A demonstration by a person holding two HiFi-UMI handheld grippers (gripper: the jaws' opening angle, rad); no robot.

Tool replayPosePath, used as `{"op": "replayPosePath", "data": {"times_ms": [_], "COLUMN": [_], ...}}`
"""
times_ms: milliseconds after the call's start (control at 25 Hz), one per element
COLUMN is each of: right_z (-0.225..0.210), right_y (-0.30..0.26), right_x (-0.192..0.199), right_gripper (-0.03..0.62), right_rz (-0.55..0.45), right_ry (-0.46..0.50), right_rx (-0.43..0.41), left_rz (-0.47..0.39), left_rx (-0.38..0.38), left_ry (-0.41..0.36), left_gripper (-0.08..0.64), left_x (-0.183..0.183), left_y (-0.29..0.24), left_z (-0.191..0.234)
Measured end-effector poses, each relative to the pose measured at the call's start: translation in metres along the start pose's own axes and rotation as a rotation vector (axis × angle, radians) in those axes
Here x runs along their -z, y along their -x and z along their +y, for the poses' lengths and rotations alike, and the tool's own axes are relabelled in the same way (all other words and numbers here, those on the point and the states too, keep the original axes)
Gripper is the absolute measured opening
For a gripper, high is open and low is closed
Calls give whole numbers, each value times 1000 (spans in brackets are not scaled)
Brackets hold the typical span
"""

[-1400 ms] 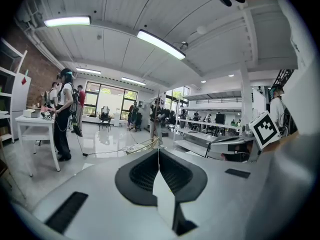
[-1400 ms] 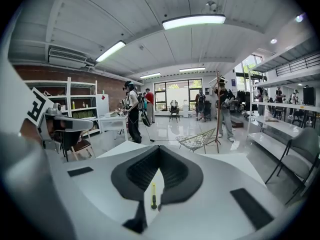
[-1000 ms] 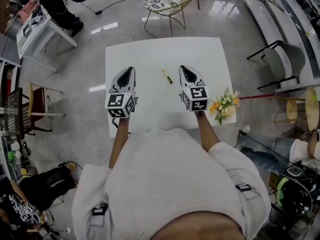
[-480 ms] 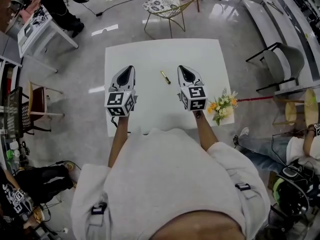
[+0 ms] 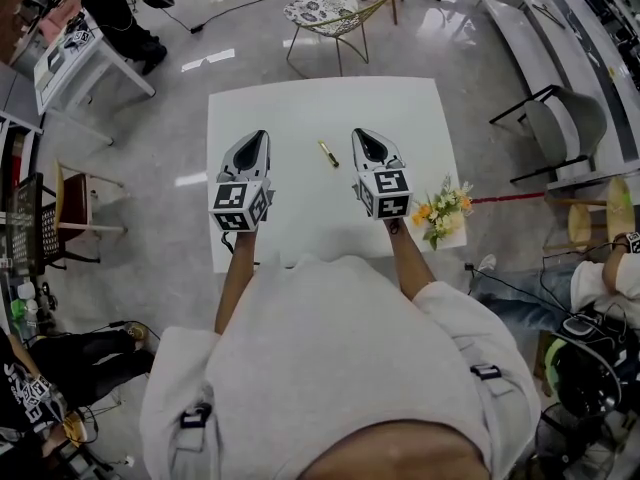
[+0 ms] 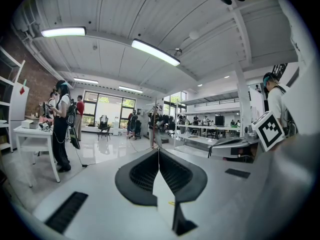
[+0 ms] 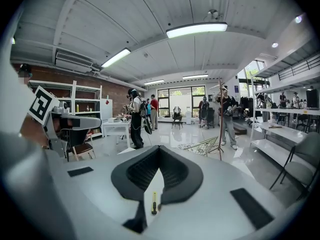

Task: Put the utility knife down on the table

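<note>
A slim yellow utility knife [image 5: 328, 153] lies flat on the white table [image 5: 300, 98], between my two grippers and touched by neither. It also shows through the right gripper's jaw gap as the yellow knife [image 7: 154, 203]. My left gripper [image 5: 258, 137] hovers over the table's left half, its jaws shut with nothing between them. My right gripper [image 5: 363, 135] hovers to the right of the knife, its jaw tips also shut and empty. In the left gripper view only a sliver of the yellow knife [image 6: 171, 203] shows.
A small bunch of yellow and white flowers [image 5: 443, 211] stands at the table's front right corner. A wire chair [image 5: 332, 13] sits beyond the far edge, a grey chair [image 5: 565, 123] to the right. People stand in the room's background.
</note>
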State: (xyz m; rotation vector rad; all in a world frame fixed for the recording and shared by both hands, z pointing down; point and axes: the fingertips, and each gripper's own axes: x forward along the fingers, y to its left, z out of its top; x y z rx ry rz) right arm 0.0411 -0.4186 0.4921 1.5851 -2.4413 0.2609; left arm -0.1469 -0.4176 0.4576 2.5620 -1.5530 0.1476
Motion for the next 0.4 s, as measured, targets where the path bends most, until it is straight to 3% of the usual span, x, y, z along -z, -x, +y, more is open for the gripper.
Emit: {"op": "replayPosePath", "data": {"times_ms": [400], "right_z": [2], "right_y": [-2], "right_x": [3], "right_gripper": [31], "right_rz": [4], "right_ry": [4], "right_rx": [-5], "left_rz": [-1], "left_rx": [7], "left_ry": [0], "left_gripper": [21], "left_x": [2], "left_y": [-3], "left_z": [-2]}}
